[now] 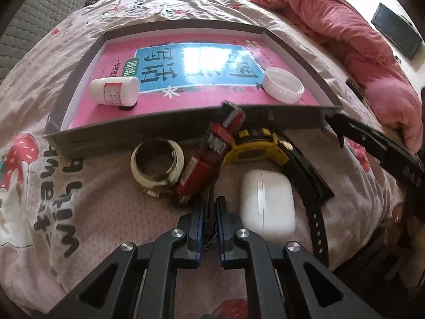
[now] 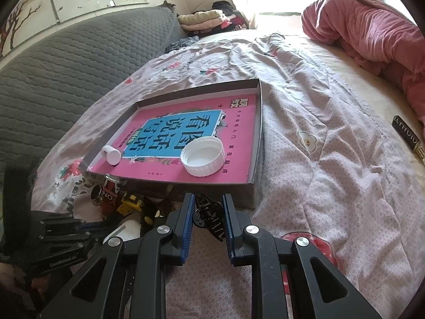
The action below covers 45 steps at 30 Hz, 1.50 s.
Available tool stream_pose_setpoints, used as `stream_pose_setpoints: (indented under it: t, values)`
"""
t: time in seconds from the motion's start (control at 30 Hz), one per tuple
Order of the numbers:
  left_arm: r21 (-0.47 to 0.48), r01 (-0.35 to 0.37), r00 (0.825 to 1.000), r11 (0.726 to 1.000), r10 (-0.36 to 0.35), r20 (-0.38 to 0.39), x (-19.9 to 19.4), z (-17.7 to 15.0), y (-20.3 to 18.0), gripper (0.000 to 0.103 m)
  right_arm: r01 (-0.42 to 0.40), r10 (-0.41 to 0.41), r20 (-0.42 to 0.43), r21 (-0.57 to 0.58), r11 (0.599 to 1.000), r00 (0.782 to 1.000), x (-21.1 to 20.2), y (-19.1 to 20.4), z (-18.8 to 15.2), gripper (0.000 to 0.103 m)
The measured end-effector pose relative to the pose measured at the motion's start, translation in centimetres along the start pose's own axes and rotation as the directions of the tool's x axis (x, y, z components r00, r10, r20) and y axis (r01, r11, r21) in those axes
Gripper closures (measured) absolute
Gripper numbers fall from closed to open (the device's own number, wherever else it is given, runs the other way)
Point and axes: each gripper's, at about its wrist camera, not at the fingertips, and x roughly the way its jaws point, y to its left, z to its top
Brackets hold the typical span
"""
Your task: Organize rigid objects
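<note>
A shallow grey box lies on the bed with a pink book in it. On the book lie a white pill bottle and a white lid. In front of the box lie a tape roll, a red toy, a yellow tape measure, a white earbud case and a black watch strap. My left gripper is nearly shut on a thin dark piece beside the red toy. My right gripper is shut on a black hair claw clip.
A pink quilt is bunched at the right of the bed. A grey quilted headboard stands at the left. A dark small box lies on the sheet at the far right. Folded clothes sit at the back.
</note>
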Motion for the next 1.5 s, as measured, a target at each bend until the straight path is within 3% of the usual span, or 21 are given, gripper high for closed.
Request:
stream_pose_setpoints:
  t: [0.07, 0.17, 0.27, 0.3, 0.37, 0.53, 0.6, 0.63, 0.7, 0.77, 0.83, 1.23, 1.5]
  values:
    - [-0.044, 0.041, 0.999, 0.998, -0.040, 0.024, 0.1, 0.1, 0.5, 0.095, -0.003, 0.003, 0.003, 0.006, 1.000, 1.000, 0.0, -0.2, 0.0, 0.082]
    - [-0.137, 0.162, 0.987, 0.977, -0.156, 0.047, 0.1, 0.3, 1.6, 0.096, -0.014, 0.013, 0.011, 0.027, 1.000, 1.000, -0.2, -0.6, 0.1, 0.082]
    - [-0.248, 0.323, 0.946, 0.913, -0.320, 0.057, 0.5, 0.1, 3.1, 0.096, -0.020, 0.019, 0.020, 0.055, 0.998, 1.000, -0.4, -1.1, 0.1, 0.082]
    - [-0.294, 0.380, 0.923, 0.877, -0.380, 0.060, 0.8, 0.0, 3.7, 0.096, -0.022, 0.020, 0.022, 0.061, 0.998, 1.000, -0.4, -1.2, 0.2, 0.082]
    - [-0.327, 0.419, 0.905, 0.847, -0.418, 0.077, 0.9, -0.2, 4.0, 0.096, -0.024, 0.022, 0.028, 0.075, 0.997, 0.999, -0.6, -1.5, 0.3, 0.082]
    - [-0.390, 0.534, 0.839, 0.751, -0.528, 0.133, 0.8, -0.3, 4.5, 0.096, -0.032, 0.029, 0.038, 0.097, 0.995, 0.999, -0.8, -1.9, 0.3, 0.082]
    - [-0.379, 0.546, 0.833, 0.747, -0.533, 0.148, 0.3, -0.3, 4.2, 0.096, -0.036, 0.032, 0.043, 0.106, 0.994, 0.999, -0.9, -2.0, 0.3, 0.082]
    - [-0.379, 0.568, 0.818, 0.731, -0.550, 0.165, 0.0, -0.3, 4.2, 0.096, -0.036, 0.031, 0.045, 0.109, 0.993, 0.998, -0.9, -2.1, 0.4, 0.082]
    - [-0.372, 0.584, 0.808, 0.721, -0.557, 0.189, -0.6, 0.1, 4.2, 0.096, -0.036, 0.031, 0.051, 0.112, 0.993, 0.998, -1.0, -2.2, 0.4, 0.082]
    - [-0.355, 0.575, 0.817, 0.738, -0.539, 0.203, -1.2, 0.6, 4.1, 0.096, -0.040, 0.033, 0.058, 0.113, 0.993, 0.998, -1.1, -2.1, 0.4, 0.082]
    - [-0.351, 0.588, 0.809, 0.729, -0.545, 0.222, -1.7, 1.0, 4.1, 0.096, -0.043, 0.036, 0.065, 0.108, 0.993, 0.997, -1.3, -2.0, 0.5, 0.082]
    - [-0.344, 0.575, 0.817, 0.742, -0.505, 0.276, -2.6, 2.2, 5.2, 0.096, -0.069, 0.058, 0.110, 0.091, 0.993, 0.992, -1.8, -1.3, 1.2, 0.082]
    - [-0.351, 0.544, 0.837, 0.762, -0.463, 0.291, -2.2, 3.0, 6.4, 0.095, -0.073, 0.062, 0.111, 0.100, 0.992, 0.992, -1.0, -1.1, 1.8, 0.082]
